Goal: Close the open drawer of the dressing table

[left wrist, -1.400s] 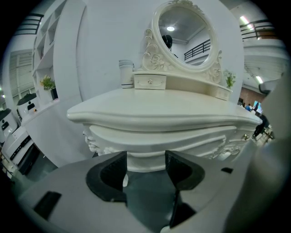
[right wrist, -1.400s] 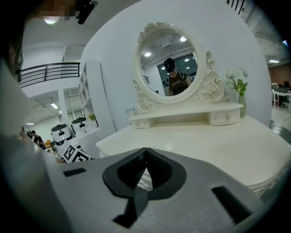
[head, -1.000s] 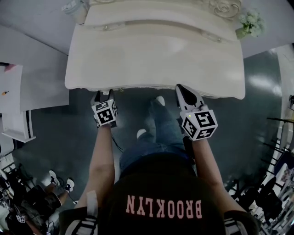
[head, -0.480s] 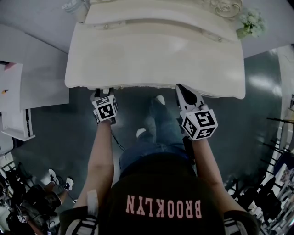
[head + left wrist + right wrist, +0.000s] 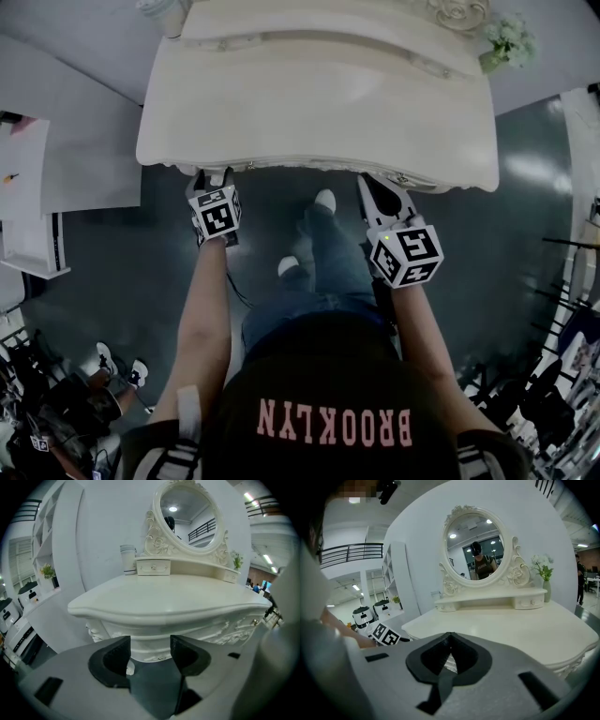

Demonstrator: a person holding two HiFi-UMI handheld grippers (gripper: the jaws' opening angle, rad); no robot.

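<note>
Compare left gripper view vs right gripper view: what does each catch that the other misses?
Left gripper view only: the left gripper seen along its own jaws, which stand apart and frame the dressing table's carved front. Right gripper view only: the right gripper, jaws together on nothing, and the left gripper's marker cube off to one side. Both: the oval mirror, the tabletop and the flowers beside the mirror.

Just one dressing table [image 5: 319, 112], one oval mirror [image 5: 474, 550], one flower vase [image 5: 546, 591], one white cup [image 5: 127, 559], plus two grippers: left gripper [image 5: 212, 178] and right gripper [image 5: 370, 183].
</note>
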